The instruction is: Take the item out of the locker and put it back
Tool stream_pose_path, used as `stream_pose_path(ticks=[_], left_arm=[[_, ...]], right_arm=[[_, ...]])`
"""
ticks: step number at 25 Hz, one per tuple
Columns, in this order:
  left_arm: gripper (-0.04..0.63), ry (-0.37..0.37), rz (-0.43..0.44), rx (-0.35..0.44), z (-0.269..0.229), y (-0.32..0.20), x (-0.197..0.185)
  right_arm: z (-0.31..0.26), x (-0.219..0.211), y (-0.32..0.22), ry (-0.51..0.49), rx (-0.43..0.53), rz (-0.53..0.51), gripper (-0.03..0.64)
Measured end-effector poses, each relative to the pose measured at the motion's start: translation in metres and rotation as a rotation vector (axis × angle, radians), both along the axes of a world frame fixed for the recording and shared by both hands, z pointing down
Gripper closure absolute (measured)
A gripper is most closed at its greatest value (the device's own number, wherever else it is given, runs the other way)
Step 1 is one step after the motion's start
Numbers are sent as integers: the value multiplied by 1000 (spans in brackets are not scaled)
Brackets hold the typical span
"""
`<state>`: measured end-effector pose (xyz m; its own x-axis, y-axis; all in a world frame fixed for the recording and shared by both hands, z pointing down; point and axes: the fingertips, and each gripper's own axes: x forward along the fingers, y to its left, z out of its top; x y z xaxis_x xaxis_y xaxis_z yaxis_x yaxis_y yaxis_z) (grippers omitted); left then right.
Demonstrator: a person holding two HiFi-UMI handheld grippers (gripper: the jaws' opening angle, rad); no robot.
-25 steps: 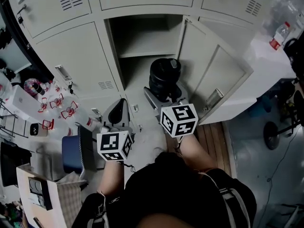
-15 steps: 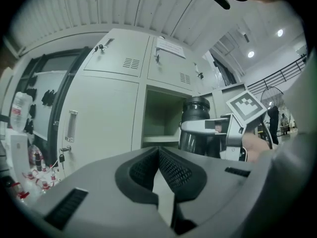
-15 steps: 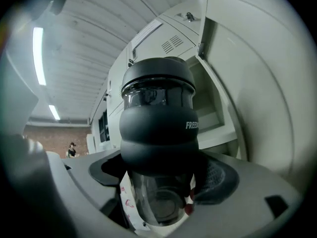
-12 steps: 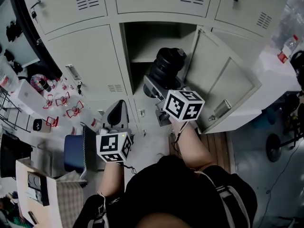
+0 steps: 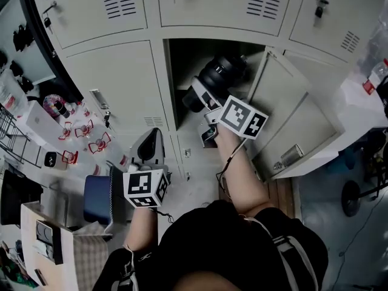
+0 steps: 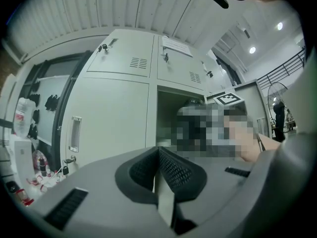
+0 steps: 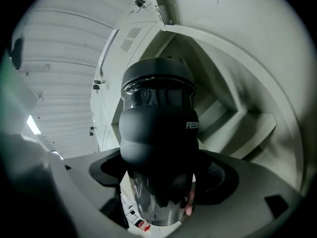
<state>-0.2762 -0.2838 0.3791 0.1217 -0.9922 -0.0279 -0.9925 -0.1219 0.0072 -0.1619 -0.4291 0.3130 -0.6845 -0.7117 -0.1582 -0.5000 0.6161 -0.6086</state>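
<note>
Head view: your right hand-held gripper (image 5: 209,99) has the black bottle (image 5: 223,71) at the open locker (image 5: 182,56) mouth, prob the put-back leg. Left gripper view: left hand-held gripper (image 6: 159,175) pressed together, empty. Right gripper view: jaws wide, pinching the bottle body; next, ease it in toward the shelf (image 7: 250,125), seat it, then let go.

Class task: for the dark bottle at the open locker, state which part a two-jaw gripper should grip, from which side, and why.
Grip the bottle across its black sleeve, coming from the side, near where the right gripper holds it. The round body fits between two jaws there; the glossy bare part probably slips.
</note>
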Motion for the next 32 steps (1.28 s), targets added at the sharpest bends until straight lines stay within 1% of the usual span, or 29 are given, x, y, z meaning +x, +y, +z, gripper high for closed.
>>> stream_pose_path(ticks=[5,8,9,11,15,18,20,22,25,29,32], left_arm=[[583,-7,-8,7,-6,-14,-8],[583,-12,-16,13,-10,-19,-12],[583,-12,-19,15,-12,-21,-14],[583,-12,-25,19,-13,-24,-16],[583,-9,-32,21,-12,-27,-20],[583,-7,-29,21,-11,-30,-20],[583,1,-27,19,-10,-32,-21],[583,11,-27,16,-8,-34,-23],[583,11,-22,11,-6,-35,-21],[583,8,-16,12,-7,-36,-21],[583,11,-15,8,-5,-36,-23]], right_arm=[[-11,-1,-31,-39,-19,22,190],[-22,-1,-47,-23,-14,45,190],[-26,-1,-53,2,-4,62,190],[-30,0,-64,88,25,118,192],[-28,-1,-82,309,77,232,192],[-25,-3,-92,475,139,305,192],[-24,-4,-96,556,178,346,192],[-20,-8,-99,621,200,365,193],[-13,-11,-103,670,200,373,193],[-11,-11,-109,659,157,341,192],[-10,-11,-110,654,153,327,187]])
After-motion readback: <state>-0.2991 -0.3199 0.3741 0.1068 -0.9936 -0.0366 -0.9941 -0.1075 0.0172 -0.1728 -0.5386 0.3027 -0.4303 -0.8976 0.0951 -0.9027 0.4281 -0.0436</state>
